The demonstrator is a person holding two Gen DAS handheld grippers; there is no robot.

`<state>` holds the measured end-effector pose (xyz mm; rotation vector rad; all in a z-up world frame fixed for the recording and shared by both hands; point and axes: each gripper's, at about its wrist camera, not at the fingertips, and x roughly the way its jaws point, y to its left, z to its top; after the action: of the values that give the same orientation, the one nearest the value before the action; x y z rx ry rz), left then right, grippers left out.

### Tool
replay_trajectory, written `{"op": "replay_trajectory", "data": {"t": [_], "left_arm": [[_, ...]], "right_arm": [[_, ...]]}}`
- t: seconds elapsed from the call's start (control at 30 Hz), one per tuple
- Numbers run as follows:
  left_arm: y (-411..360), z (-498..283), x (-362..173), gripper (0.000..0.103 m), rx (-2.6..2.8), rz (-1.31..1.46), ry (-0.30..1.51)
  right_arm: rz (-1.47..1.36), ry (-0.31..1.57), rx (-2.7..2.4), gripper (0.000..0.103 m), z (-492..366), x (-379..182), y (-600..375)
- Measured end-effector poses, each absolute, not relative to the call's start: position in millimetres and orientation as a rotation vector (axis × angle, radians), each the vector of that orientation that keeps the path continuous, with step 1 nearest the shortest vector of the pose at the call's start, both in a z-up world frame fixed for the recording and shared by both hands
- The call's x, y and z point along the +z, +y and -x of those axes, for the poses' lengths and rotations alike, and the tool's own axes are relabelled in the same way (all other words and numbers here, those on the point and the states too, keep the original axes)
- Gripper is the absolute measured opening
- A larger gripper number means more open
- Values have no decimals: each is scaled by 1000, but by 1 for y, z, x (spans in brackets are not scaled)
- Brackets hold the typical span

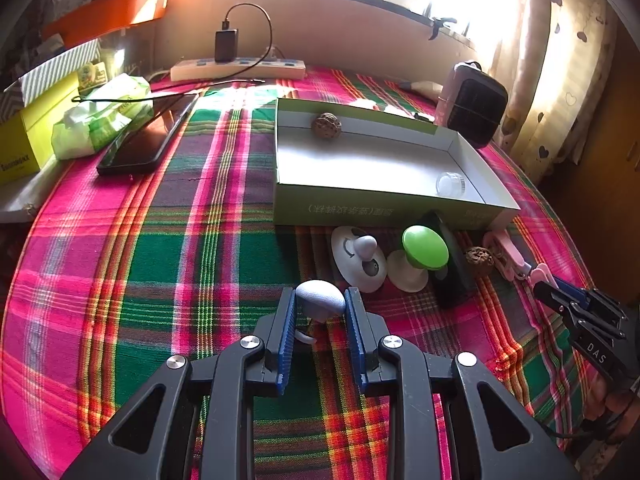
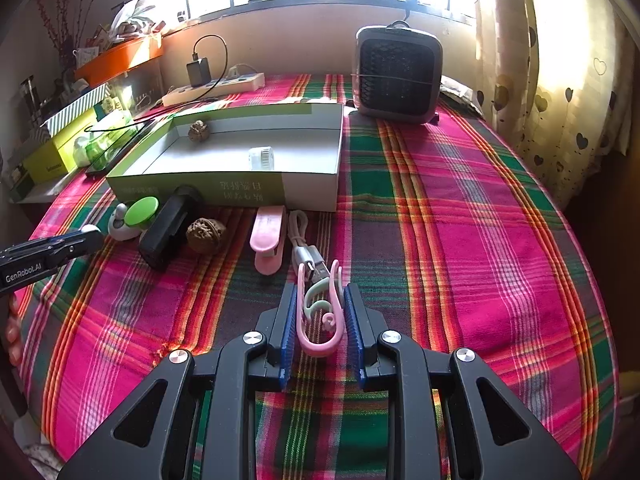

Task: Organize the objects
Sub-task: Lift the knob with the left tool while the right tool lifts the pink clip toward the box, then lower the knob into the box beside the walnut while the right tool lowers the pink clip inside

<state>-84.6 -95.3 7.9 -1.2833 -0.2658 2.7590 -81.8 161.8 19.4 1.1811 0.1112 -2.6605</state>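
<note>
Two grippers, both loaded; left gripper [image 1: 320, 304] with jaws clamped on a grey mushroom-shaped knob [image 1: 320, 300], held just above the plaid cloth [image 1: 160, 260]; right gripper [image 2: 320, 304] with jaws closed on a pink clip [image 2: 320, 332], a pale green hook inside its loop. Open green box [image 1: 380, 210] at 12 o'clock from the left gripper, holding a walnut [image 1: 326, 125] against the far wall and a small white jar [image 1: 450, 184] toward the near right corner. Along the box's near wall, on the cloth: white suction disc with grey knob [image 1: 358, 258], green-capped knob [image 1: 425, 247], black block [image 1: 452, 276], second walnut [image 2: 205, 235], pink flat clip [image 2: 269, 240], coiled white cable [image 2: 304, 248]; all at 10 to 12 o'clock from the right gripper. Small heater [image 2: 398, 74] at 1 o'clock beyond the box; power strip [image 1: 238, 69] with black charger at 11 o'clock by the wall; dark phone [image 1: 148, 136] and tissue pack [image 1: 100, 120] at 10 o'clock from the left gripper.
</note>
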Motion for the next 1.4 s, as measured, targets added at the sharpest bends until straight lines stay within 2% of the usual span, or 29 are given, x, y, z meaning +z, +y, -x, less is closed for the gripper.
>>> {"op": "replay_trajectory", "data": {"t": [0.43, 1.4], "left_arm": [[-93, 85, 39, 22, 2777, 1198, -246], [-65, 175, 64, 22, 2707, 1166, -165]], "right_arm": [[-1116, 104, -2652, 24, 87, 40, 157], [-1076, 127, -2592, 24, 167, 69, 121]]}}
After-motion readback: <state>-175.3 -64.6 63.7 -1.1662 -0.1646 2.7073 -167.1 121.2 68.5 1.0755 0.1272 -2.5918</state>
